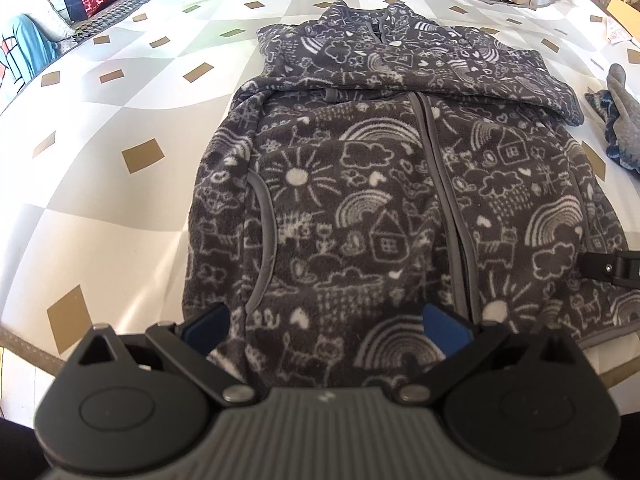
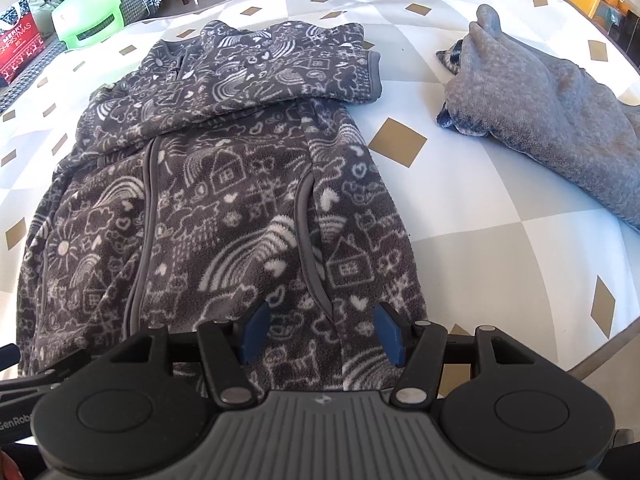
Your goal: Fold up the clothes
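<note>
Our left gripper (image 1: 326, 330) sits at the bottom of the left wrist view with its blue pads spread wide over the hem of the fleece jacket (image 1: 380, 200); we see nothing pinched. Our right gripper (image 2: 320, 334), at the bottom of the right wrist view, is also spread, about half open, straddling the hem near the jacket's right edge. The jacket lies front up on the checkered table cover (image 1: 120, 120), running from both grippers up the frame, zipper along its long axis, sleeves folded across near the collar at the top. Both hands look about equally near the hem. A second grey garment (image 2: 560, 120) lies apart at the upper right. Whether the pads touch the fleece we cannot tell; the hem itself is hidden behind the gripper bodies.
</note>
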Motion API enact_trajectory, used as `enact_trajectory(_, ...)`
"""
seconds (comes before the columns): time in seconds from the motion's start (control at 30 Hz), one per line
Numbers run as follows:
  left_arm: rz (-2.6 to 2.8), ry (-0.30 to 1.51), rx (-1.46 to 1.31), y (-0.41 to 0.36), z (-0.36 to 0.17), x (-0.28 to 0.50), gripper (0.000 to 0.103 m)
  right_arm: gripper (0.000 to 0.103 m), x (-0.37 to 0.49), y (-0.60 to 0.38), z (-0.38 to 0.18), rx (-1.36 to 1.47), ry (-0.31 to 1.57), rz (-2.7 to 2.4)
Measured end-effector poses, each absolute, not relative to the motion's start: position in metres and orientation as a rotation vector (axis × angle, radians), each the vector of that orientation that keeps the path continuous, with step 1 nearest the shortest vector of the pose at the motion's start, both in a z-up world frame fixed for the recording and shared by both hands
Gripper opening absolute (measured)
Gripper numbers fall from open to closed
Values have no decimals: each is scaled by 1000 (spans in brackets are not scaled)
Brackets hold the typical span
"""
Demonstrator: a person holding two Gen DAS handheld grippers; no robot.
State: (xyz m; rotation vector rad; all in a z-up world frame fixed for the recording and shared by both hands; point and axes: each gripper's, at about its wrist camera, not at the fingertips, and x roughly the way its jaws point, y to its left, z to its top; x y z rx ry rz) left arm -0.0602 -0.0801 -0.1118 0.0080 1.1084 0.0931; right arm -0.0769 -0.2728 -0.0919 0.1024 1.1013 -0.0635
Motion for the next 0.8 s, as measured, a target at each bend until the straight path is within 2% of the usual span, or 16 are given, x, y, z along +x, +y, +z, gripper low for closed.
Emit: enact_trajectory(0.8,61,1151,-61,-97,-89,-84,103,56,-99,-261,-66,151,1071,23)
